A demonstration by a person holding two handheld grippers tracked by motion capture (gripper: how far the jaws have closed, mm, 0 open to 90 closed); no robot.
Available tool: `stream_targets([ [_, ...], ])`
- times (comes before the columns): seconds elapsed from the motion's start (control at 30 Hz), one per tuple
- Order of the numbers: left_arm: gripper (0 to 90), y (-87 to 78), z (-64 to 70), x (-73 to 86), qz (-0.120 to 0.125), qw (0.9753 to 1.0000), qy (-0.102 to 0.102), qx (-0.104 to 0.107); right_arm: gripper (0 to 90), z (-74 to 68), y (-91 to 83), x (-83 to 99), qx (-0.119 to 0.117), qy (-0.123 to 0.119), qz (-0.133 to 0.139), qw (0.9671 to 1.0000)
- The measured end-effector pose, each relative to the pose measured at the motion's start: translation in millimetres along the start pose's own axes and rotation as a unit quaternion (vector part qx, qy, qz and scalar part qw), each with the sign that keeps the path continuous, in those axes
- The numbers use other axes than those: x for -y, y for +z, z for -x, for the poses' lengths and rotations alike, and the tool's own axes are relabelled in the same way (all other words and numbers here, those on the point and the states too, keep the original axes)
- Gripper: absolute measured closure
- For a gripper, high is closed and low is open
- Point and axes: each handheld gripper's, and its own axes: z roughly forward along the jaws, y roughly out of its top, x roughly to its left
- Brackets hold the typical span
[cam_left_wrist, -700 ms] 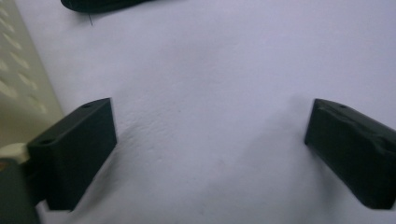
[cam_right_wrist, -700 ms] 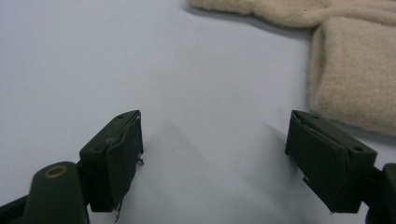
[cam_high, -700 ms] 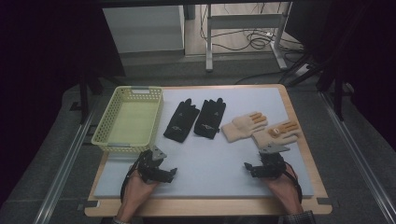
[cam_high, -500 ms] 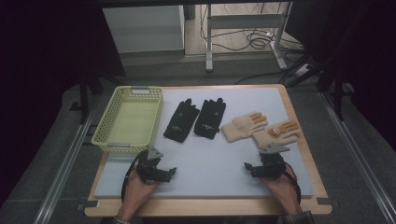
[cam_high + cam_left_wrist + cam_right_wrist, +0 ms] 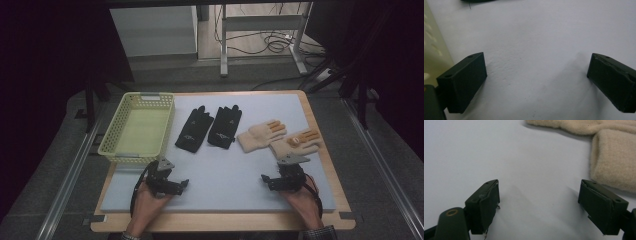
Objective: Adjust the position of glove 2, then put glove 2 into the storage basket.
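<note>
High view: the person's two hands come in from the near edge of the table, each one wrapped around a gripper and lying low over the pale blue mat (image 5: 225,170). The left gripper (image 5: 183,185) points toward the middle of the mat, and the right gripper (image 5: 264,178) points back toward it. The left gripper's jaws stand wide apart with only bare mat between them, as the left gripper view shows. Ahead of it lie two black gloves (image 5: 210,127) side by side, and the yellow basket (image 5: 137,150) stands just beside it, further from the person. The right gripper's jaws are also spread and hold nothing. The beige gloves (image 5: 280,137) lie just beyond this gripper; in the right gripper view one beige cuff (image 5: 614,157) is very near one jaw, not between them.
</note>
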Motion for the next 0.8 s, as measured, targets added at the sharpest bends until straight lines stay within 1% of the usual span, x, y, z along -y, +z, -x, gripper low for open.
stream_targets([
  [0.13, 2.8, 0.0, 0.0, 0.0, 0.000, 1.0000, 0.000, 0.000, 19.4, -0.4, -0.1, -1.0, 0.001, 0.005, 0.001, 1.0000],
  [0.27, 2.8, -0.1, -0.1, 0.0, -0.001, 1.0000, 0.000, 0.000, 23.6, -0.1, -0.7, -3.5, -0.002, -0.001, -0.002, 1.0000],
  [0.33, 2.8, 0.0, 0.0, 0.1, 0.000, 1.0000, 0.000, 0.000, 24.9, -0.5, -1.6, -5.5, -0.004, -0.002, 0.001, 1.0000],
  [0.5, 2.8, -0.2, -0.1, 0.0, -0.001, 1.0000, 0.000, 0.000, 25.5, -1.9, 0.7, -12.6, -0.014, -0.002, 0.004, 0.9999],
  [0.57, 2.8, -0.1, 0.0, 0.0, 0.000, 1.0000, 0.000, 0.000, 25.4, -2.2, 1.8, -13.9, -0.013, -0.001, 0.005, 0.9999],
  [0.7, 2.8, -0.1, -0.1, 0.0, -0.001, 1.0000, 0.000, 0.000, 25.4, -2.0, 6.3, -22.3, -0.016, 0.002, 0.013, 0.9998],
  [0.8, 2.8, -0.1, -0.1, 0.1, -0.001, 1.0000, 0.000, 0.000, 26.9, -4.5, 10.1, -31.9, -0.016, -0.009, 0.016, 0.9997],
])
